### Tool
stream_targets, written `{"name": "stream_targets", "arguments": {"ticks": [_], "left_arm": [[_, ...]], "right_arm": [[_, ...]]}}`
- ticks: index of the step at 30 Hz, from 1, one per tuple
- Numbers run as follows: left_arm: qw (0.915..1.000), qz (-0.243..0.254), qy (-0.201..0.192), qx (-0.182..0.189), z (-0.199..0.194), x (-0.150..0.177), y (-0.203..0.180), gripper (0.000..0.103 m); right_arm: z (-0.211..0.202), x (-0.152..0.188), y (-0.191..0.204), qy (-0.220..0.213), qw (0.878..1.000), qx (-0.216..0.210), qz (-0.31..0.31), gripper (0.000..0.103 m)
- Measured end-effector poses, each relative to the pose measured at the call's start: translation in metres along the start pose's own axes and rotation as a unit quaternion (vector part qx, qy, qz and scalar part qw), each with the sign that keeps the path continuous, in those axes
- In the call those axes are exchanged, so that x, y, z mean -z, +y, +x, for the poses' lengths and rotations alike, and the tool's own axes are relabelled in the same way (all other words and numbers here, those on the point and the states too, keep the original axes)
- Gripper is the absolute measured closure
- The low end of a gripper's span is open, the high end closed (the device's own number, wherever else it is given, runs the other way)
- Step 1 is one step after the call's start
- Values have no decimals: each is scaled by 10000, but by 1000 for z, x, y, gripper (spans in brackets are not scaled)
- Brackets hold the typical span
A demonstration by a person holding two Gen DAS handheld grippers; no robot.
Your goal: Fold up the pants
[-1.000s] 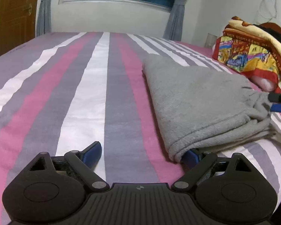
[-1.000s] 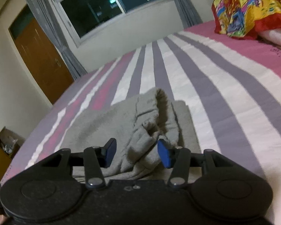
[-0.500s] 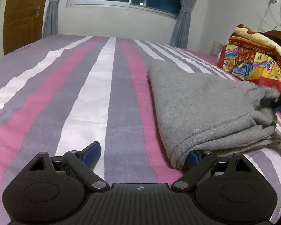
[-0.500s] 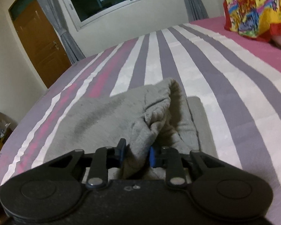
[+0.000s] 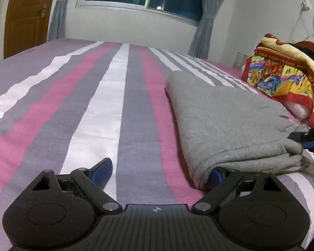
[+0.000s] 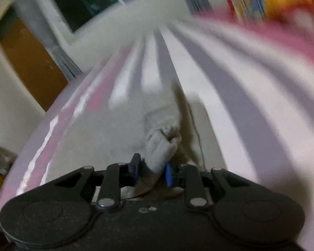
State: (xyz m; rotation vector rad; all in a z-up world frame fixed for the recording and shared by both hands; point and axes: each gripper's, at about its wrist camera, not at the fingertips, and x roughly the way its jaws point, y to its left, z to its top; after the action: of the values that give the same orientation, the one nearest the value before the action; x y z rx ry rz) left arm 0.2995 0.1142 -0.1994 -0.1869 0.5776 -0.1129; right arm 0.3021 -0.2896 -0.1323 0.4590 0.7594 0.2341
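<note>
Grey pants (image 6: 159,148) bunched, pinched in opening right claw (image 6: 151,171).

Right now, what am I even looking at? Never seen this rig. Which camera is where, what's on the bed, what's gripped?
There is no robot. A person holds a two-finger gripper in each hand, each with a fisheye camera looking along its fingers.

The left wrist view shows the left gripper with jaws wide, low over the striped bed. One finger is tucked under the near corner of the folded grey pants; the other rests on the sheet. Nothing is pinched.

The right wrist view is motion-blurred. The right gripper has a bunched end of the pants between its pads, jaws easing open slightly. A colourful blanket is piled at the far right.
</note>
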Motion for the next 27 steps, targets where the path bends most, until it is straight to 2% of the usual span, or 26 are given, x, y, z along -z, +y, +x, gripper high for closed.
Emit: {"name": "stream_targets", "arguments": {"ticks": [2,4,5,7,9,14,15,16,19,23,25,27], "left_arm": [[10000,-7,-8,0,-1,-1,0,12],[10000,7,-67,4,-5,-2,-2,12],[10000,0,-79,-7,-6,-2,-2,12],[10000,-77,-59,6,-4,-2,0,12],[9999,-133,-35,27,-2,-1,1,12],[9999,-151,-14,53,-1,-1,3,12],[9999,-113,-58,29,-2,-1,2,12],[9999,-40,-142,-29,-4,-1,-1,12],[9997,42,-169,-143,-5,0,-4,12],[9997,-112,-191,-49,-6,-1,-1,12],[9996,-6,-283,-22,-8,-1,-5,12],[9997,44,-253,-39,-7,0,-8,12]], "right_arm": [[-14,-3,9,-86,9998,1,-205,64],[-33,-3,11,-317,9990,-13,-313,28],[-41,-3,9,-435,9987,-101,-260,24],[-44,-1,-2,-268,9994,-234,17,29],[-35,3,-11,-58,9995,-107,279,33],[4,-1,-21,257,9951,-149,948,34],[8,-5,-18,260,9944,-36,1022,42],[11,-9,-11,277,9951,22,953,58],[0,-18,26,14,9998,177,133,65],[-47,-28,56,-786,9937,-498,-622,66],[-57,-27,49,-902,9927,-547,-593,66],[-45,-20,28,-714,9957,-371,-449,66]]}}
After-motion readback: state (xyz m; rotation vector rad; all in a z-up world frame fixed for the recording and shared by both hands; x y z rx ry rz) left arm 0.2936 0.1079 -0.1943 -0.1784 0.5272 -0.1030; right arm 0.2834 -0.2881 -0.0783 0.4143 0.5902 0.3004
